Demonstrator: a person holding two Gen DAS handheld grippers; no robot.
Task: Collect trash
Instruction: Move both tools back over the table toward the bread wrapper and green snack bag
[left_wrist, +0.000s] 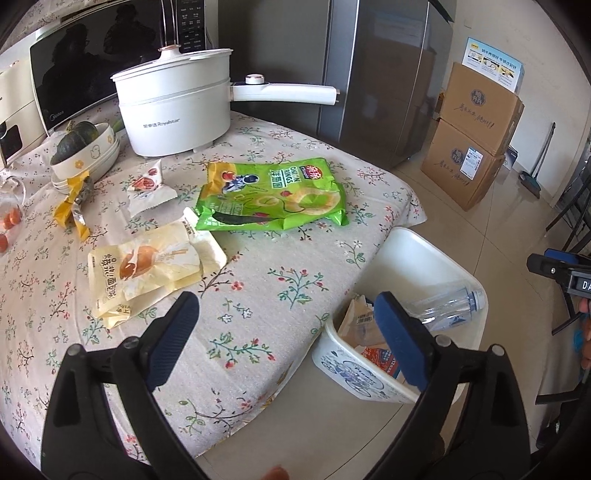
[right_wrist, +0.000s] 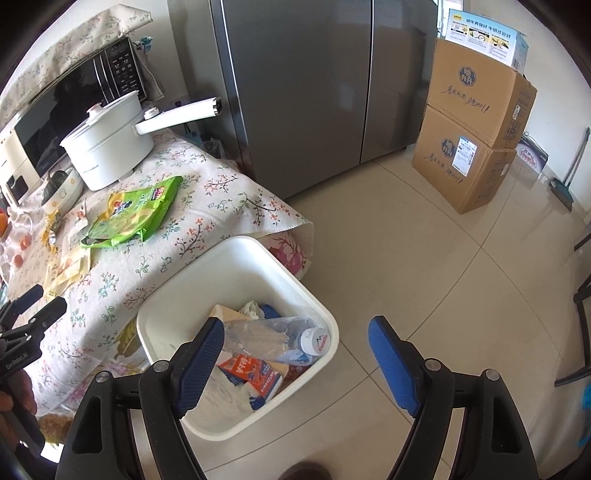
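Both grippers are wide open and empty, so next up is another wrapper off the bench (left_wrist: 295, 266). Left gripper (left_wrist: 286, 319) should go for the yellow pouch (left_wrist: 147, 266) at its 11 o'clock, pinching an edge since it lies flat. Right gripper (right_wrist: 295, 339) hangs over the bin (right_wrist: 236, 266). I count four wrappers: chip bag (left_wrist: 269, 195), pouch, small white one (left_wrist: 147, 188), yellow strip (left_wrist: 72, 210). One bottle (right_wrist: 273, 338) binned.
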